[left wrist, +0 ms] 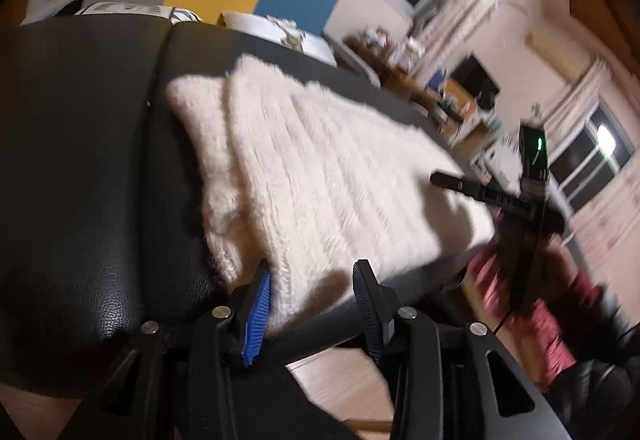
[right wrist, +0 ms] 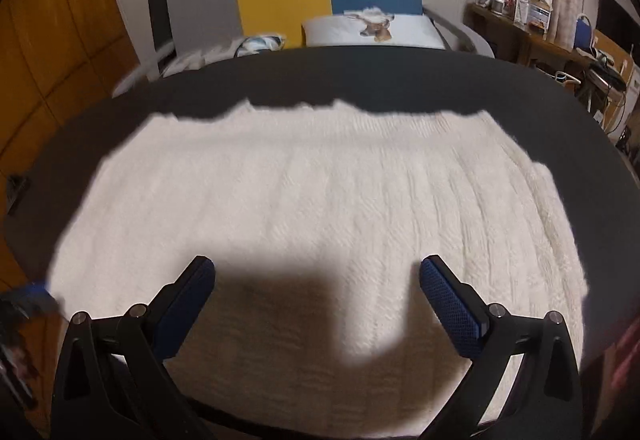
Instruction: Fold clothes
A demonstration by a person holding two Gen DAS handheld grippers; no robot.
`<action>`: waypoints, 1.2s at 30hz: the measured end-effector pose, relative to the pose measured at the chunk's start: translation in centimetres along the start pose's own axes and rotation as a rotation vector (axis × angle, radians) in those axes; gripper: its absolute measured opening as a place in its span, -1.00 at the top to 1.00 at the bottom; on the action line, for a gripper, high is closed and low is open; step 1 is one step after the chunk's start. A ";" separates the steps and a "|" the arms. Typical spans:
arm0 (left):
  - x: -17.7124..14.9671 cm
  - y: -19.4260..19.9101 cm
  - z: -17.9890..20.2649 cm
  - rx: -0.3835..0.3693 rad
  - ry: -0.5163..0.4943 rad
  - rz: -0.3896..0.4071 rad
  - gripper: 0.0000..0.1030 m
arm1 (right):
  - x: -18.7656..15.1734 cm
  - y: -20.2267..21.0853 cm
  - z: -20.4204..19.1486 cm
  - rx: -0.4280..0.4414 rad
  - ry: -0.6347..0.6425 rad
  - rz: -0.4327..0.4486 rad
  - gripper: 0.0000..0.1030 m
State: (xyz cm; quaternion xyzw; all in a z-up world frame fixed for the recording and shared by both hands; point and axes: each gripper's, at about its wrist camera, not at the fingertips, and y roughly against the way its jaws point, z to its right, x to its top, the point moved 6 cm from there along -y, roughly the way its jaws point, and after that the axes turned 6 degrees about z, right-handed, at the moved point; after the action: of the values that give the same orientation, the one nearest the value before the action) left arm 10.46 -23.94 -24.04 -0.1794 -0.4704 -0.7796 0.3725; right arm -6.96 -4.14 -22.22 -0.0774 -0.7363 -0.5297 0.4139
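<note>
Jaws were spread wide on the right gripper (right wrist: 317,272), hovering over one white knitted garment (right wrist: 312,208) lying flat on the black table (right wrist: 360,76). The left gripper (left wrist: 312,276) stood parted too, one corner of the knit between its two fingers, at six o'clock.

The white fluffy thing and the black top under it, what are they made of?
The white garment looks like soft knitted wool or yarn: fuzzy, with raised ribs. The black surface looks like leather or fake leather: slightly shiny, with a fine pebbled grain and a seam.
</note>
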 end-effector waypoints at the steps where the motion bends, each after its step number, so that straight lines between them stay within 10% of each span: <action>1: -0.1 0.0 -0.2 0.007 0.012 0.005 0.33 | -0.3 -0.6 -0.2 -0.026 0.018 -0.025 -1.00; 3: -0.2 0.4 -1.2 0.028 0.063 0.028 0.79 | -1.4 -1.6 -0.5 -0.067 0.058 -0.064 -1.00; 7: -0.3 1.2 -3.0 -0.018 0.196 0.061 0.81 | -2.4 -1.6 -0.7 -0.091 0.071 -0.009 -1.00; 15: 2.5 3.0 0.6 0.024 -0.024 0.128 0.88 | -1.8 -1.8 -0.7 -0.077 0.093 -0.067 -1.00; 18: 5.8 2.6 0.0 0.008 0.000 0.152 0.44 | -1.4 -1.3 -0.9 -0.064 0.103 -0.083 -1.00; 28: 8.6 -4.3 -4.9 0.005 0.143 0.015 0.36 | -0.2 -1.5 -1.5 -0.016 0.144 -0.050 -1.00; 31: 8.3 -3.8 -4.5 0.031 0.107 0.054 0.88 | -0.8 -2.0 -1.4 -0.008 0.135 -0.013 -1.00; 36: 8.4 -1.4 -3.0 0.071 0.057 0.152 0.93 | 0.1 -1.5 -1.4 0.001 0.147 -0.005 -1.00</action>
State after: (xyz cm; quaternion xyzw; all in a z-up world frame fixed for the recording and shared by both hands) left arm 4.05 -29.62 -21.07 -0.1788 -0.4718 -0.7369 0.4499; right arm -7.10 -6.01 -23.13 -0.0363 -0.7043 -0.5347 0.4655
